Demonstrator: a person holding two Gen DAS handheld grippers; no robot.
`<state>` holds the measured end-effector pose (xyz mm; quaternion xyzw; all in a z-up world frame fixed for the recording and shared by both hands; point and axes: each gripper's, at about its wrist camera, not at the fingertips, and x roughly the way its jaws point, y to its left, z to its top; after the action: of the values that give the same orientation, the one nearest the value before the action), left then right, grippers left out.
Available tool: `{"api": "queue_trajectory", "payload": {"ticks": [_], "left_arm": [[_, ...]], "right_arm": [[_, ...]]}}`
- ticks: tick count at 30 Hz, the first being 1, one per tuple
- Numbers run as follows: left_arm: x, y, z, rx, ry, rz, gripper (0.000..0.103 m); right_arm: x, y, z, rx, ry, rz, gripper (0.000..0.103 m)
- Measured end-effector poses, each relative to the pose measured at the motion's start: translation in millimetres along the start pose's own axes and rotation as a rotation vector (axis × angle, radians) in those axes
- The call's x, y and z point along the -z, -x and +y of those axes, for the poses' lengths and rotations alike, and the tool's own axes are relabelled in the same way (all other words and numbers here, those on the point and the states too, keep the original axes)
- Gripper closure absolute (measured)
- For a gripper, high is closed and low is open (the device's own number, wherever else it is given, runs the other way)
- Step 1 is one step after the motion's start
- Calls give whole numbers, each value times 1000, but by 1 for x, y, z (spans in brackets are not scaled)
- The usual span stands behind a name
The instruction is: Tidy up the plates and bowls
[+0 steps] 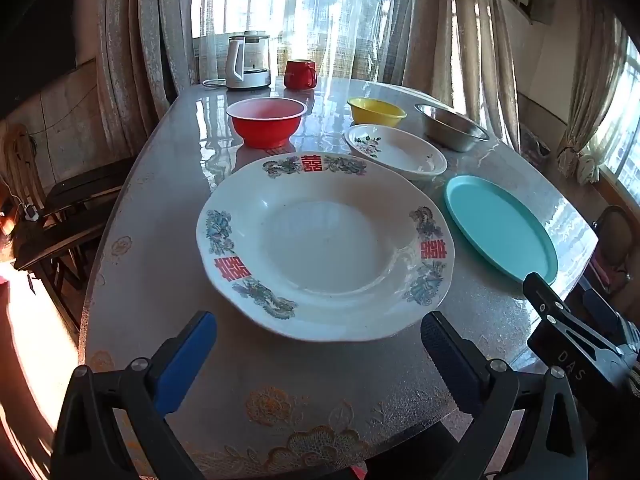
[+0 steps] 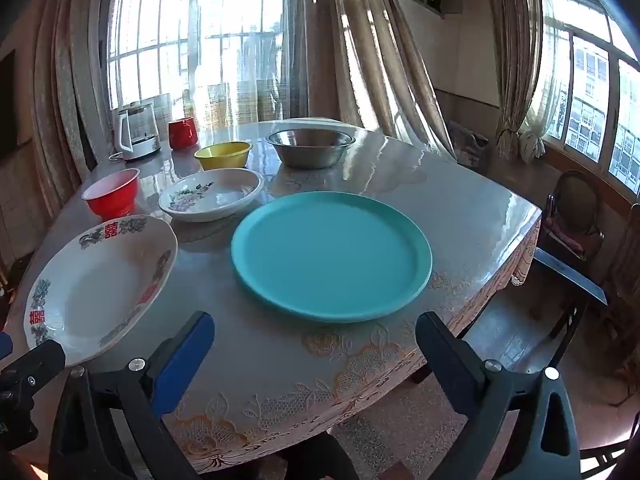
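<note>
You hold both grippers low over the near edge of the table, each tilted down toward the dishes. Your left gripper has its jaws spread wide with nothing between them; its blue fingertips sit just short of the near rim of the large white patterned plate. Your right gripper is likewise wide open and empty, aimed at the teal plate, which lies just ahead of it near the table's near edge.

Count the dishes: three plates and three bowls. The plates are the large white patterned plate, the teal plate, and a smaller white floral plate behind them. The bowls are one red bowl, one yellow bowl and one steel bowl, lined up across the middle of the table, none touching another. At the far edge stand one kettle and one red mug, side by side.

The left wrist view shows the patterned plate whole and centred, with the teal plate squeezed to the right and your right gripper's black body at the right edge. The right wrist view shows the teal plate whole, the patterned plate partly cut by the left side, a corner of your left gripper at the lower left, and dark chairs beyond the table's right edge.
</note>
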<state>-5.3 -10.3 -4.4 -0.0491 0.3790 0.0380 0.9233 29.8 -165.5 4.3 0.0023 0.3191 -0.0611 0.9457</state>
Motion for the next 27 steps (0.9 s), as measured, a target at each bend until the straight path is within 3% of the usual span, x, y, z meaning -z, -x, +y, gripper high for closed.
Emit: {"api": "queue_trajectory", "payload": {"ticks": [3, 27], "left_arm": [[-7, -8, 5, 21, 27, 61, 0], [-8, -12, 5, 25, 15, 42, 0]], "right_arm": [[-2, -2, 4, -7, -13, 12, 1], [2, -11, -6, -6, -25, 50, 1]]}}
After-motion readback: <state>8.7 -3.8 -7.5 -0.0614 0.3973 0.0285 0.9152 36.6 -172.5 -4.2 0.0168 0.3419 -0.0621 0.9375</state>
